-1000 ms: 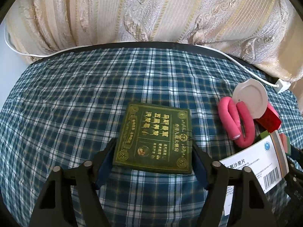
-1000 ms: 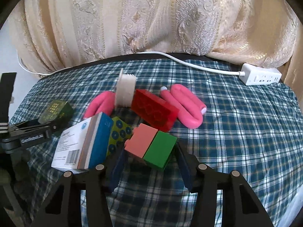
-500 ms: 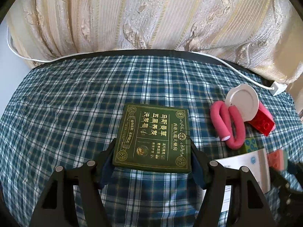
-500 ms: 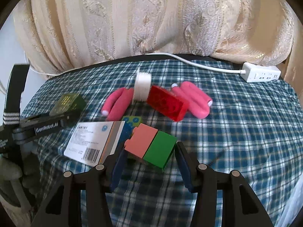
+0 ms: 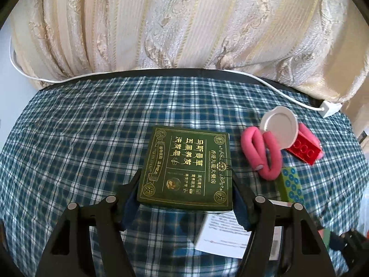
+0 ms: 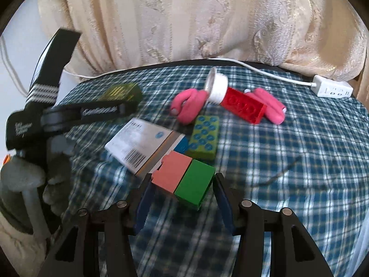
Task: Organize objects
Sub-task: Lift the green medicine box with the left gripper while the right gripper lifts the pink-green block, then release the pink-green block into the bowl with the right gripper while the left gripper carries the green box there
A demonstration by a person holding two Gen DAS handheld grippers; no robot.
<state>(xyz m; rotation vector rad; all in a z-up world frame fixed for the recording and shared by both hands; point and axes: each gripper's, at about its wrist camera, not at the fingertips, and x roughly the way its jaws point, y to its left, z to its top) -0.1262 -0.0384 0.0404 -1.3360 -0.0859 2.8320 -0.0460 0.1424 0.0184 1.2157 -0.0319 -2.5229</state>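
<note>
My left gripper (image 5: 185, 192) is shut on a flat dark green box with gold Chinese print (image 5: 188, 167) and holds it above the plaid cloth. It also shows in the right wrist view (image 6: 122, 92). My right gripper (image 6: 182, 189) is shut on a joined pink-and-green block (image 6: 183, 180), lifted off the cloth. On the cloth lie a white medicine box (image 6: 143, 145), a green block with blue dots (image 6: 204, 136), a red brick (image 6: 244, 107), pink foam rollers (image 6: 189, 106) and a white lid (image 6: 216, 87).
The table has a blue plaid cloth (image 5: 80, 143). A cream curtain (image 5: 184, 23) hangs behind the table. A white power strip (image 6: 333, 88) with its cable lies at the back right. The person's gloved left hand (image 6: 30, 177) is at the left in the right wrist view.
Both grippers have risen with their loads. The white medicine box has tipped from leaning to lying flat, uncovering the dotted green block. The left gripper has drawn back from the pink rollers.
</note>
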